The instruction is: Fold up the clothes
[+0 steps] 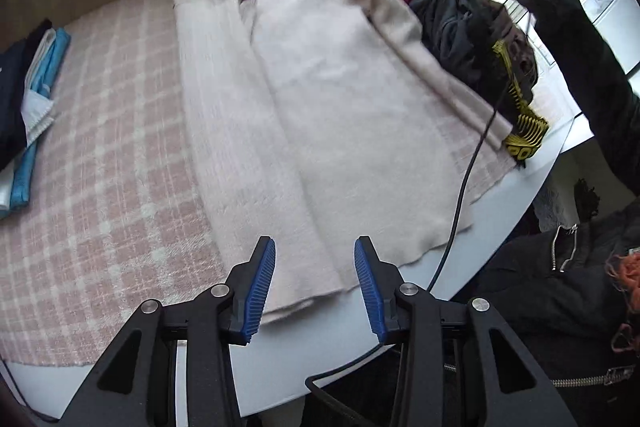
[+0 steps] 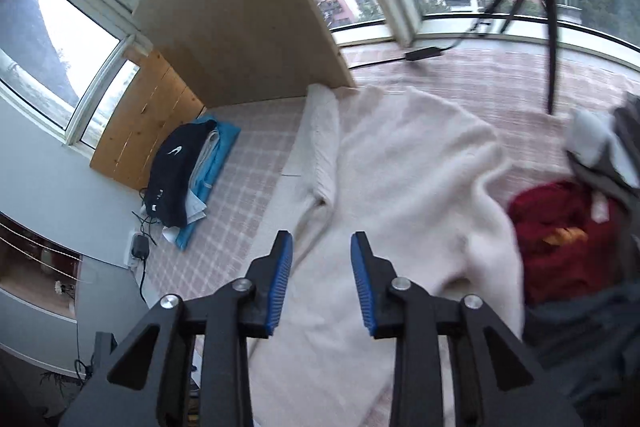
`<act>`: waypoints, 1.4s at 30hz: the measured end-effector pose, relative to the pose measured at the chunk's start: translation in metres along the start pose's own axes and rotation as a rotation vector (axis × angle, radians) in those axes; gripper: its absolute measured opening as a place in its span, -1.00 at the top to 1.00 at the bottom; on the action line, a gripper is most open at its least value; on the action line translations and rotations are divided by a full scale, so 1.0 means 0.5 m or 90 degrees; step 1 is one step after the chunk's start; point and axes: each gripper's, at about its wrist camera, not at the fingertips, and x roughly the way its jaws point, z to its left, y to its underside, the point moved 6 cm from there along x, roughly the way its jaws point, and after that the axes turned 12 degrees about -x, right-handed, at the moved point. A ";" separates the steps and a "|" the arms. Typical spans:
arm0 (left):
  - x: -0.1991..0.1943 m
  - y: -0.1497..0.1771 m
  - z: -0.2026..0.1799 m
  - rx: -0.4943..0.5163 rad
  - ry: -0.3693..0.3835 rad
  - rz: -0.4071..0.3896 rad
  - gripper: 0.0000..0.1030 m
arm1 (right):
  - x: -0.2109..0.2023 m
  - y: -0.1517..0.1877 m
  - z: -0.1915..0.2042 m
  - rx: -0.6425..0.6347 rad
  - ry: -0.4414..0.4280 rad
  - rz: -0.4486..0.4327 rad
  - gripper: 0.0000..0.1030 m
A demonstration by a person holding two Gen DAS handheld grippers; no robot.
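Across the pink-and-white checked blanket (image 1: 100, 187) covering the tabletop (image 1: 320, 355), a fluffy cream knit sweater (image 1: 320, 99) is lying spread lengthwise, hem toward me. I am hovering my left gripper (image 1: 315, 287) just above that hem, its blue ribbed fingers (image 1: 260, 291) standing wide and holding nothing. My right gripper (image 2: 322, 281) is hanging over the sweater's upper part, fingers likewise wide and empty.

One long side of the sweater is lying doubled inward as a narrow band (image 1: 224, 131), and the sleeve (image 1: 404, 39) on the opposite side is bunching loosely along its edge, so I am judging the garment partly folded at most: the length is not yet doubled over. Beside it, a heap of unfolded dark, grey and red clothes (image 1: 460, 23) is waiting, while a flat stack of navy, white and teal folded garments (image 2: 188, 179) is sitting well apart at the far edge. Some clothes are looking done, then, and more remaining.
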 end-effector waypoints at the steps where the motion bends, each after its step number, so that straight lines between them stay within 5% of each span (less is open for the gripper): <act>1: -0.005 -0.004 -0.012 0.005 0.004 -0.006 0.25 | -0.045 0.030 -0.020 0.012 0.012 -0.009 0.37; 8: 0.030 -0.041 -0.137 0.062 0.049 0.004 0.25 | -0.176 0.288 -0.112 0.118 0.066 -0.007 0.37; 16: 0.091 -0.033 -0.152 0.082 0.011 0.059 0.25 | -0.049 0.435 -0.029 0.032 0.139 0.099 0.37; 19: 0.095 -0.018 -0.124 0.065 0.011 0.069 0.25 | 0.022 0.441 -0.026 0.002 0.211 0.135 0.36; 27: 0.094 0.001 -0.079 0.040 0.024 0.059 0.25 | 0.111 0.413 -0.055 -0.007 0.287 0.174 0.23; 29: 0.090 0.002 -0.082 0.041 0.031 0.052 0.25 | 0.109 0.411 -0.065 -0.008 0.291 0.173 0.42; 30: 0.087 0.002 -0.084 0.043 0.033 0.049 0.25 | 0.107 0.410 -0.070 -0.005 0.289 0.173 0.67; 33: 0.083 -0.001 -0.089 0.044 0.032 0.045 0.25 | 0.080 0.404 -0.084 0.069 0.200 0.148 0.90; 38: 0.069 -0.013 -0.106 0.046 0.023 0.034 0.25 | -0.095 0.351 -0.114 0.243 -0.003 -0.047 0.91; 40: 0.067 -0.018 -0.119 0.051 0.016 0.030 0.25 | -0.165 0.338 -0.154 0.234 0.064 -0.074 0.91; 42: 0.068 -0.022 -0.134 0.056 0.004 0.028 0.23 | -0.213 0.337 -0.205 0.178 0.251 -0.036 0.88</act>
